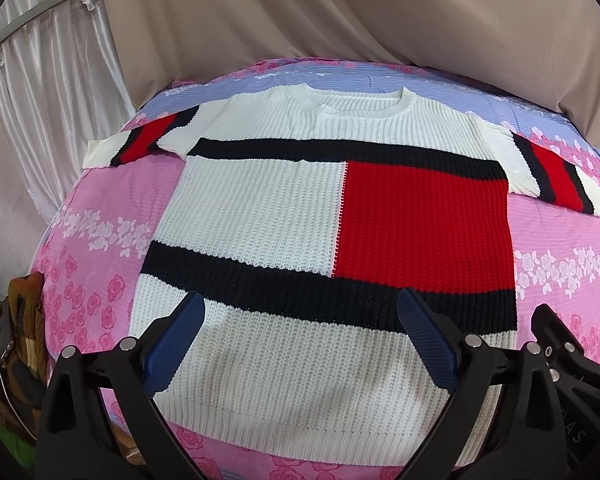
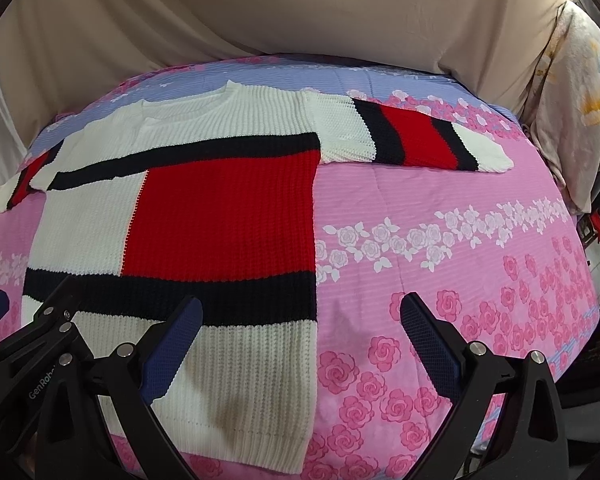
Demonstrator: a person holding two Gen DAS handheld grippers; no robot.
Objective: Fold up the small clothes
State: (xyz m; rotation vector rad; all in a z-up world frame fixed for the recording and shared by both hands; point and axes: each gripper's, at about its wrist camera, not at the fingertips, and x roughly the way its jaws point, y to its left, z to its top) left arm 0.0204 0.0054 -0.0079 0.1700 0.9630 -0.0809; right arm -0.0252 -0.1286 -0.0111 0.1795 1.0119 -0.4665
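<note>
Bedspread: pink floral bedspread [image 2: 440, 240] with a blue band at the far side, beige cloth hung behind it; it gives you a broad flat surface to fold on.
Left gripper: your left gripper [image 1: 300, 312] hangs with jaws spread wide and nothing between them, low over the hem end of the knit; I judge it is lined up there for a first hold.
Right gripper: your right gripper [image 2: 302, 316] is also spread and empty; it straddles the knit's right side edge, one finger over white ribbing, the other over bare bedspread.
Sweater: the sweater [image 1: 324, 216] lies flat, front up, smoothed out, presumably so you can fold it cleanly; no fold is made yet.
Sleeves: left sleeve [image 1: 140, 140] and right sleeve [image 2: 412, 136] are stretched out sideways, clear of the body.
Axis: the long axis runs from the hem [image 1: 312, 432] nearest you to the neckline [image 1: 356, 98] at the far side; the collar points away from both grippers.
</note>
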